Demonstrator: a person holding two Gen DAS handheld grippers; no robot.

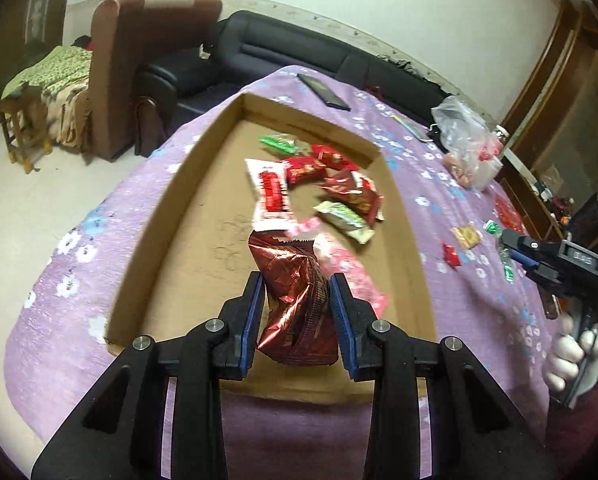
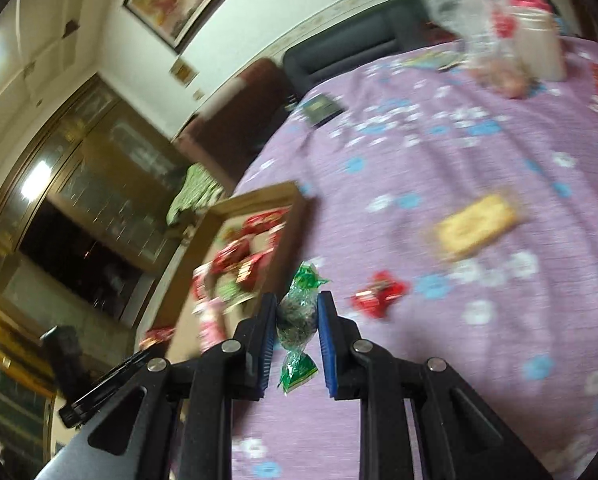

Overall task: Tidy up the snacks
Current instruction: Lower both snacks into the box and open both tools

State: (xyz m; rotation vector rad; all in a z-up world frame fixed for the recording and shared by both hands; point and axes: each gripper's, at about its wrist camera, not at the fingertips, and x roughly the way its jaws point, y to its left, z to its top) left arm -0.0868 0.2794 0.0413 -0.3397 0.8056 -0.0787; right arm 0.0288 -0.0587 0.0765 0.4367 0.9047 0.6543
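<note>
My left gripper [image 1: 297, 284] is shut on a shiny dark red snack packet [image 1: 295, 304] and holds it above the near end of a shallow cardboard tray [image 1: 175, 216]. The tray holds several red, white, pink and green snack packets [image 1: 331, 188]. My right gripper [image 2: 297, 312] is shut on a green-wrapped candy [image 2: 299, 312], raised over the purple cloth to the right of the tray [image 2: 295, 216]. On the cloth lie a red candy [image 2: 379, 294] and a yellow cracker pack [image 2: 473, 226]. The right gripper also shows in the left wrist view [image 1: 515, 246].
The table has a purple flowered cloth [image 1: 439, 184]. A clear plastic bag [image 1: 465, 140] lies at the far right and a dark phone [image 1: 323, 92] at the far edge. A black sofa [image 1: 283, 44] and a brown armchair [image 1: 135, 68] stand behind.
</note>
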